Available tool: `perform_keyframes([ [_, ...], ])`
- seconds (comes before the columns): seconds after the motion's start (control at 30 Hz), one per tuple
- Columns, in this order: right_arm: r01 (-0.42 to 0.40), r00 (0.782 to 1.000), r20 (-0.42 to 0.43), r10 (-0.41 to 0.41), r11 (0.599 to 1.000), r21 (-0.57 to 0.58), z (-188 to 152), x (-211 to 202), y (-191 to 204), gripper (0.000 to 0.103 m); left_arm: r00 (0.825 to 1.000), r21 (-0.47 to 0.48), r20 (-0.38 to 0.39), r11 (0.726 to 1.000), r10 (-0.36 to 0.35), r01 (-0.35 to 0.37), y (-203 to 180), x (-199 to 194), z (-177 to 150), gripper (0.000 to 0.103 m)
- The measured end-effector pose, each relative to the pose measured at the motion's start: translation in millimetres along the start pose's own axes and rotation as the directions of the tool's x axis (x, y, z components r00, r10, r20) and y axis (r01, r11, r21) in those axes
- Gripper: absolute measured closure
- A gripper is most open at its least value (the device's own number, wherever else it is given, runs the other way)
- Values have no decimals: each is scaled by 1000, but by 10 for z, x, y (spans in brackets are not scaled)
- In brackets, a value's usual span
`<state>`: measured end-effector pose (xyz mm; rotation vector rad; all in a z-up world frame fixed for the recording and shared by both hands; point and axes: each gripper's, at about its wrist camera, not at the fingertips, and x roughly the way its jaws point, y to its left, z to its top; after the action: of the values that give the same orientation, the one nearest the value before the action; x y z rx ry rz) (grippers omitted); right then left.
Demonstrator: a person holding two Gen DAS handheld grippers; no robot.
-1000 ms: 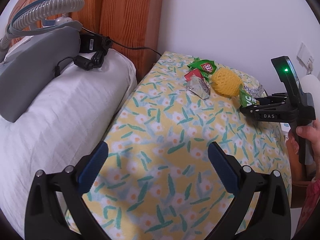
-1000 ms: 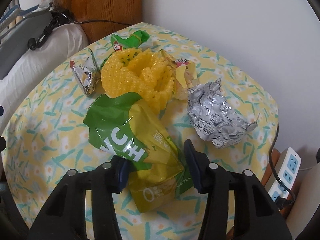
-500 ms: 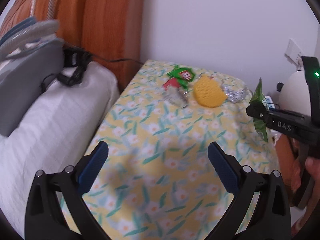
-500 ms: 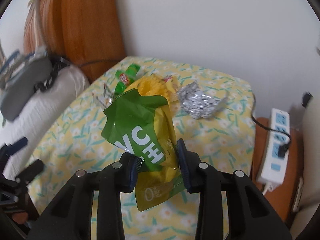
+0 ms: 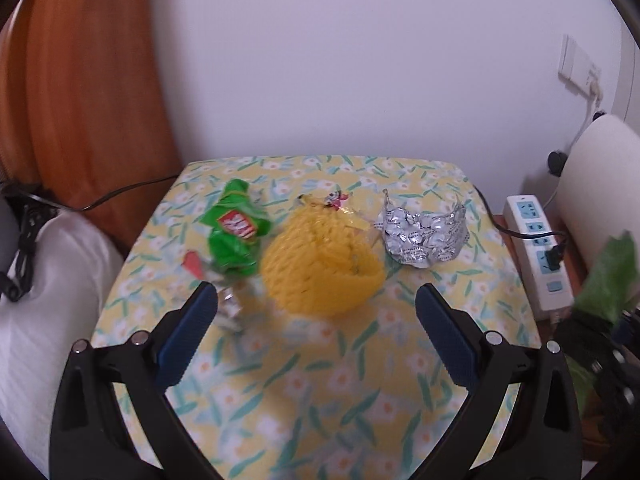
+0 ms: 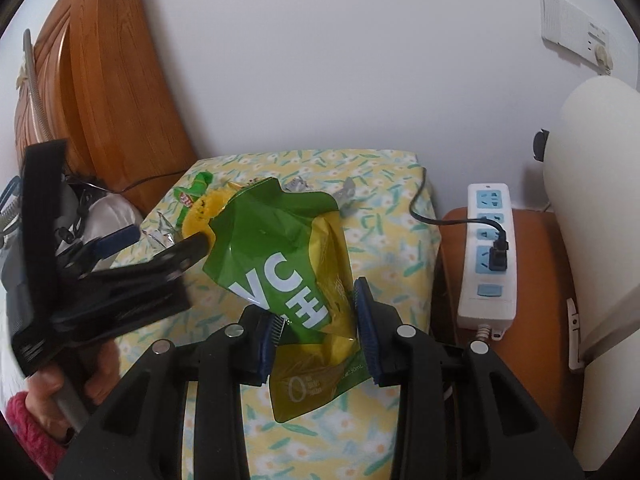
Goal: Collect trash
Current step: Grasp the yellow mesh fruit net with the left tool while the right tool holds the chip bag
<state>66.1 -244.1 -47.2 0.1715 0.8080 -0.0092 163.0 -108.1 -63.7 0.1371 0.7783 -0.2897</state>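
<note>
A second before, the green and yellow pouch (image 6: 288, 272) had lain on the flowered surface (image 5: 340, 400) between the right claw's still parting pads; now the right claw (image 6: 318, 330) had closed tight on it and carried it up clear of the cloth, off toward the right side above the near edge. The left claw (image 5: 316, 328), which had hung over bare cloth near the pillow (image 5: 44, 292), had come across to face the rest of the litter, its pads wide apart with nothing between them. The pouch stood nearly upright in the grip, its long axis running near to far, its torn green top pointing away toward the wall and its yellow bottom hanging below the pads. In the left view only a blurred green corner of it showed at the far right edge. On the far half of the surface four pieces of trash could be counted: one yellow foam net (image 5: 324, 264) in the middle, one green wrapper (image 5: 236, 236) just left of it, one crumpled silver foil (image 5: 424, 236) just right of it, and one small silver and red wrapper (image 5: 224, 300) by the left pad. A scrap behind the net was too hidden to tell. One white power strip (image 6: 490, 252) lay on a brown stand right of the surface, with one black plug in it.
</note>
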Motion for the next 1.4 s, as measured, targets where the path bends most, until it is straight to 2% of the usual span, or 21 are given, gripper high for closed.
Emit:
perform_keyframes([
  [0.13, 5, 1000, -9, -5, 1000, 17, -27, -14, -95, 68, 999, 22, -21, 999, 26, -26, -165, 228, 29, 13],
  [0.33, -5, 1000, -9, 5, 999, 38, -35, -18, -146, 68, 992, 72, -43, 991, 116, -113, -284, 436, 0, 33],
  [0.5, -12, 1000, -10, 12, 999, 32, -53, -20, -126, 68, 990, 47, -45, 991, 131, -129, -210, 386, 43, 56],
  [0.67, -13, 1000, -10, 13, 999, 32, -45, 2, -140, 68, 991, 31, -56, 992, 124, -122, -138, 287, 88, 67],
  [0.83, -11, 1000, -8, 11, 999, 31, -41, 21, -145, 68, 990, 25, -48, 991, 134, -133, -98, 152, 93, 74],
  [1.0, -9, 1000, -4, 9, 999, 34, -43, 7, -142, 68, 990, 29, -23, 990, 139, -139, -76, -81, 62, 76],
  [1.17, -19, 1000, 0, 19, 1000, 7, -58, -33, -35, 68, 990, 13, 1, 990, 142, -142, -1, -510, -74, 76],
  [1.3, -46, 999, -9, 46, 998, -52, -98, -98, 138, 68, 988, -24, -3, 988, 152, -152, 156, -1054, -366, 76],
  [1.4, -74, 997, -8, 74, 991, -112, -133, -306, 365, 68, 985, -37, -20, 984, 173, -174, 261, -1442, -645, 76],
])
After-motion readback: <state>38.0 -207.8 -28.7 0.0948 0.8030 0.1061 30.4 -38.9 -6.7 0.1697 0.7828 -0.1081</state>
